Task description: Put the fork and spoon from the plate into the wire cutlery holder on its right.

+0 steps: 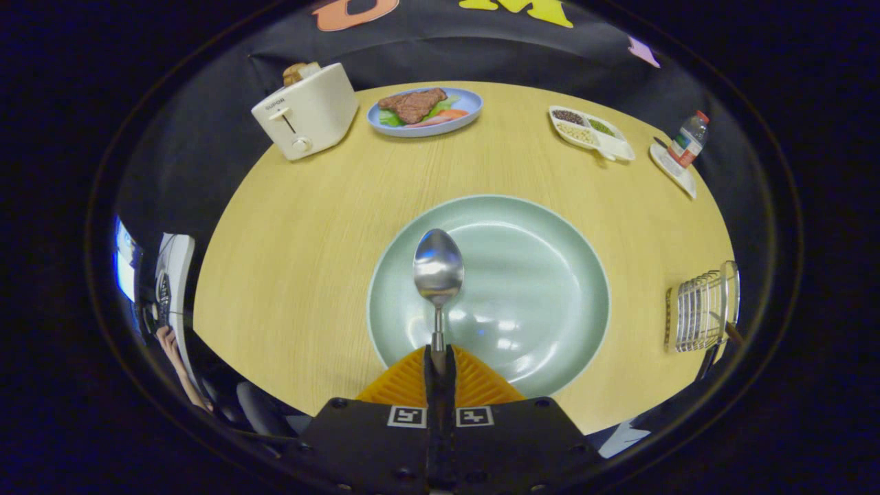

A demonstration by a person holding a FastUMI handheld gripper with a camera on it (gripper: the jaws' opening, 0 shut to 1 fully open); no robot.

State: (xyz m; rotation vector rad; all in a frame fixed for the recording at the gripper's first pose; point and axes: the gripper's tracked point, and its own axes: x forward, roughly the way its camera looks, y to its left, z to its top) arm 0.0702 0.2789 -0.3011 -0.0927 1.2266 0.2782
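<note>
Gripper clamped on spoon handle; bowl above plate.

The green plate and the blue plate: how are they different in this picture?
The green plate lies just ahead of the fingers with no food on it; the blue plate sits far beyond, beside the toaster, with meat and vegetables. The gripper holds the spoon over the green plate. Both plates are round, on the wooden table.

Glossy metal spoon, shiny glazed plate, matt wood-grain table.
</note>
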